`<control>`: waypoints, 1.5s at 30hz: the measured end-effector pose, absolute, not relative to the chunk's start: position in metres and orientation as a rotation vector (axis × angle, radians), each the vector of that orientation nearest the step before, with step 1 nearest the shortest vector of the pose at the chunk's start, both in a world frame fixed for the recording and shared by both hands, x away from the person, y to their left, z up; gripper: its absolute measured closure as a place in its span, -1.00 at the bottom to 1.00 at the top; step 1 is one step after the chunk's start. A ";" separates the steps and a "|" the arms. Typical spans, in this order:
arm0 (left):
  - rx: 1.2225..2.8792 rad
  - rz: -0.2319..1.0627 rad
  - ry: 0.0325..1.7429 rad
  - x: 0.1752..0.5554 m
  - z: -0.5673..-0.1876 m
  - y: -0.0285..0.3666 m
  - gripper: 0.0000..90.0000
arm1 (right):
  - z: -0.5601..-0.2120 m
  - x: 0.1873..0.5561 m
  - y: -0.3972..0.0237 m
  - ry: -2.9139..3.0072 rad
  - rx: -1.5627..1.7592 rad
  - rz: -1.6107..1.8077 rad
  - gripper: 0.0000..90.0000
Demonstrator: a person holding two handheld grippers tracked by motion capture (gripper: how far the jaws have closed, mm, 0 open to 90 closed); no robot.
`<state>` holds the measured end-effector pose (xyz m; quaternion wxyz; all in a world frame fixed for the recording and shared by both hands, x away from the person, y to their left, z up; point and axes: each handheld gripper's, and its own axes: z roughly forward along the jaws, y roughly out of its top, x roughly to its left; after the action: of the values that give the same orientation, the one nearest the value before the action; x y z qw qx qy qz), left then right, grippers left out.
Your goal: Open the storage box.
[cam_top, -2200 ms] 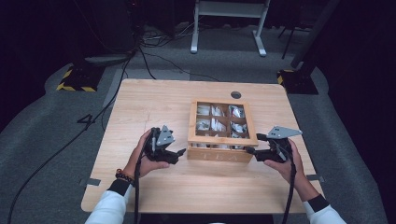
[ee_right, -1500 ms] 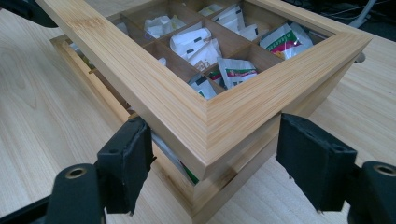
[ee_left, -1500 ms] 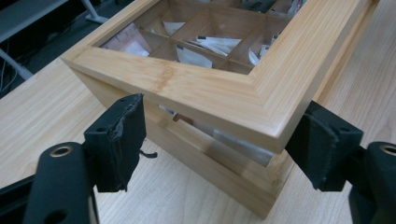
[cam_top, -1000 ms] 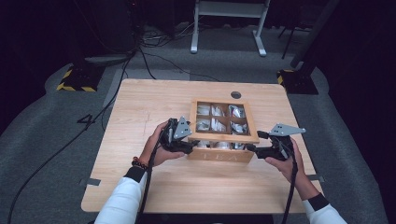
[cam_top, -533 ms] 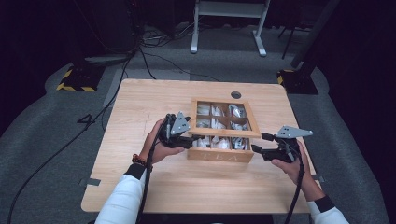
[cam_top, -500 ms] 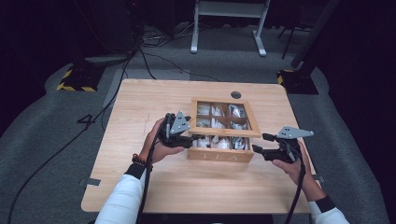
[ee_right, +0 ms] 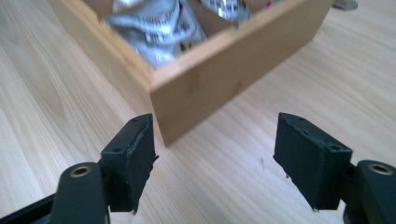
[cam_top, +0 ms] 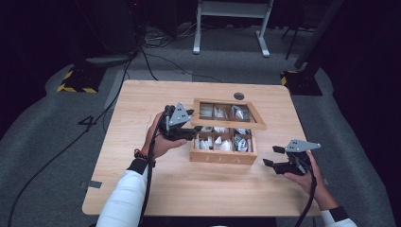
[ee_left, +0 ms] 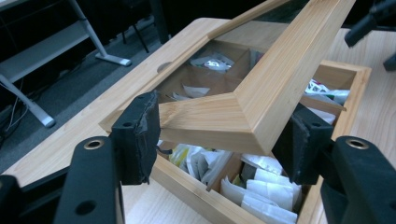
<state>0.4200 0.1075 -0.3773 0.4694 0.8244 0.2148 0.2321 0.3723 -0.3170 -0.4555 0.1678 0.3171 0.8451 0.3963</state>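
Note:
A wooden box (cam_top: 222, 157) with compartments of paper sachets (cam_top: 215, 142) stands mid-table. Its hinged lid (cam_top: 227, 124), a wooden frame with clear panes, is tilted up off the box. My left gripper (cam_top: 188, 126) is shut on the lid's front left corner; its jaws have just been closing with that corner between the pads. In the left gripper view the lid (ee_left: 261, 88) sits between the pads of the left gripper (ee_left: 219, 135), above the sachets (ee_left: 257, 191). My right gripper (cam_top: 273, 156) stands open, right of the box and apart from it. In its own view the right gripper (ee_right: 215, 154) faces a box corner (ee_right: 196, 93).
The wooden table (cam_top: 142, 104) has a round cable hole (cam_top: 239, 96) behind the box. A white desk frame (cam_top: 231, 28), floor cables and yellow-black striped bases (cam_top: 75, 82) lie beyond the far edge. Bare tabletop lies left and in front of the box.
The left gripper went to the box's left front corner, took hold of the lid and raised it. The right gripper drew away from the box to the right and toward the near edge.

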 end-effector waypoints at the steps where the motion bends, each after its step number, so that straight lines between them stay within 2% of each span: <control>1: 2.018 0.568 0.528 0.421 -0.377 0.108 -0.15 | -0.455 0.372 -0.317 2.404 0.902 1.127 -0.35; 14: 1.997 0.547 0.540 0.430 -0.368 0.110 -0.09 | -0.482 0.367 -0.333 2.438 0.972 1.145 -0.36; 28: 1.992 0.541 0.532 0.444 -0.360 0.102 -0.01 | -0.499 0.366 -0.328 2.515 0.932 1.119 -0.37; 45: 1.954 0.524 0.546 0.462 -0.345 0.103 0.10 | -0.504 0.367 -0.324 2.485 0.898 1.096 -0.56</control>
<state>0.4624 0.1032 -0.3448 0.4995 0.8079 0.2256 0.2165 0.3670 -0.3239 -0.5038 0.1401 0.3107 0.8602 0.3794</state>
